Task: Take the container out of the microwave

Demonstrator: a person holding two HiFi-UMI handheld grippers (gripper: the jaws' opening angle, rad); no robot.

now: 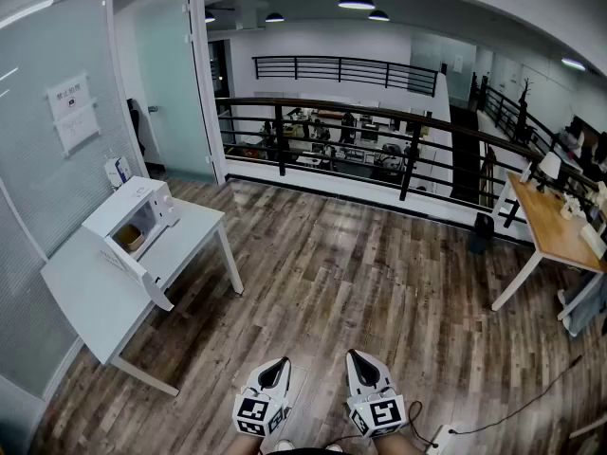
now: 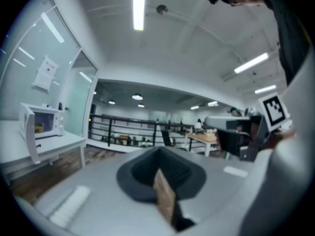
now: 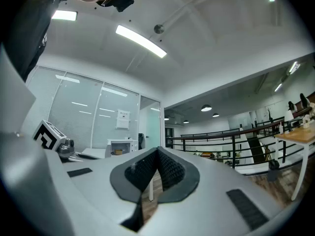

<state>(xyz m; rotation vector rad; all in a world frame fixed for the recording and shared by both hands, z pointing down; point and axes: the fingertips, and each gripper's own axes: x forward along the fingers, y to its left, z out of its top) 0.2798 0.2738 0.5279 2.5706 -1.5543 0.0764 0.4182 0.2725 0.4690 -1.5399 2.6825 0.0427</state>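
A white microwave (image 1: 133, 218) stands on a white table (image 1: 85, 301) at the far left, its door (image 1: 128, 271) swung open. Inside sits a small tan container (image 1: 129, 238). Both grippers hang low over the wooden floor, several steps from the table. My left gripper (image 1: 282, 360) is shut and empty, and my right gripper (image 1: 353, 354) is shut and empty too. The left gripper view shows the microwave (image 2: 42, 124) far off to the left of the shut left gripper (image 2: 160, 171). The right gripper view shows the microwave (image 3: 120, 147), with the container (image 3: 118, 152) inside, beyond the right gripper (image 3: 156, 168).
A dark railing (image 1: 379, 150) borders the floor at the back. A wooden desk (image 1: 555, 226) stands at the right. A glass wall and door (image 1: 171, 83) run behind the white table. A cable (image 1: 512, 415) lies on the floor at the lower right.
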